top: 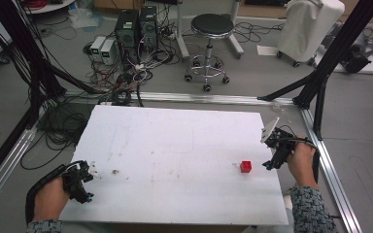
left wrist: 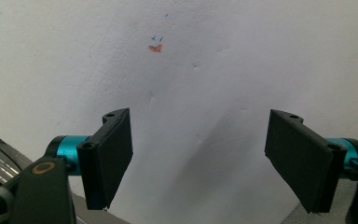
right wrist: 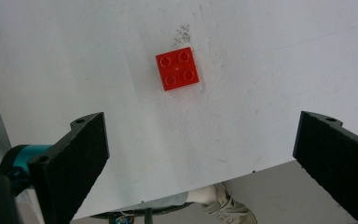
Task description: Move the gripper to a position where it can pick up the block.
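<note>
A small red square brick point(top: 245, 166) with studs on top lies on the white board point(top: 175, 145), toward its right side. My right gripper point(top: 271, 164) hovers just right of it at the board's right edge, open, nothing between its jaws. In the right gripper view the red brick point(right wrist: 177, 68) sits ahead of the wide-apart jaws, a little left of centre. My left gripper point(top: 88, 187) rests at the board's front left corner, open and empty. The left gripper view looks down on bare white board point(left wrist: 191, 93) with a small orange mark point(left wrist: 155, 48).
Brown smudges point(top: 114, 172) mark the board near the left gripper. Black frame posts point(top: 320, 77) and aluminium rails point(top: 332, 170) border the table. Beyond it stand a stool point(top: 210, 43), computer towers point(top: 136, 29) and tangled cables. A shoe point(right wrist: 223, 205) shows below the board's edge.
</note>
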Available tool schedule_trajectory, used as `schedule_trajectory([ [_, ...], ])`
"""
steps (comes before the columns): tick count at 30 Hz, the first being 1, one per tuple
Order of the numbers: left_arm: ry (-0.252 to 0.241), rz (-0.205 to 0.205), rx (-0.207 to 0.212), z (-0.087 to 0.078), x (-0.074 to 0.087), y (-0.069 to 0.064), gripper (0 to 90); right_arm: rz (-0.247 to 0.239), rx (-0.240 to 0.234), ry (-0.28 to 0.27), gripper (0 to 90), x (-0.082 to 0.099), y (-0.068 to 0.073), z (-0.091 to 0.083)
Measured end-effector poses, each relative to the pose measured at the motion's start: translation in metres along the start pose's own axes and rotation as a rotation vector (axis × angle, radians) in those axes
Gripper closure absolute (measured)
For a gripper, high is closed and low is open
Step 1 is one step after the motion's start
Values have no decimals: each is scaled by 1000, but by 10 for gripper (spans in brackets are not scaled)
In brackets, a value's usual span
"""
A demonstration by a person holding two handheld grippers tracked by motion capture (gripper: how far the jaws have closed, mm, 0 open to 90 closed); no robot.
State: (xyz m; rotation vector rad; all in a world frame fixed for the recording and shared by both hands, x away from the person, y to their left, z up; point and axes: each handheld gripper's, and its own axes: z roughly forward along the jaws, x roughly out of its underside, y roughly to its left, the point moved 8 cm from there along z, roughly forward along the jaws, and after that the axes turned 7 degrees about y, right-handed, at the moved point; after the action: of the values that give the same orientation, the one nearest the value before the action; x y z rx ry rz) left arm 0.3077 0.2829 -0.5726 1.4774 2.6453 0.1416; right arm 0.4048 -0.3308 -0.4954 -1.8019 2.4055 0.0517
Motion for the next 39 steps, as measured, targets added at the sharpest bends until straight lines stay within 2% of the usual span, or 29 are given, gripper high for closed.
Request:
schedule_trajectory([
  [3, 2, 7, 1, 0, 0, 0, 235, -8, 6, 20, 26, -3, -2, 5],
  [9, -4, 3, 0, -1, 0, 0, 235, -69, -4, 73, 26, -13, -1, 19],
  [21, -1, 14, -5, 0, -1, 1, 235, -137, -38, 102, 26, -29, 2, 43],
  [25, 2, 14, -2, 0, 0, 1, 235, -148, -34, 122, 26, -30, 3, 51],
  [35, 5, 13, -4, 0, 0, 0, 235, -228, -43, 148, 26, -31, 7, 73],
  [39, 0, 10, -3, 0, -1, 0, 235, -235, -48, 157, 26, -30, 8, 81],
])
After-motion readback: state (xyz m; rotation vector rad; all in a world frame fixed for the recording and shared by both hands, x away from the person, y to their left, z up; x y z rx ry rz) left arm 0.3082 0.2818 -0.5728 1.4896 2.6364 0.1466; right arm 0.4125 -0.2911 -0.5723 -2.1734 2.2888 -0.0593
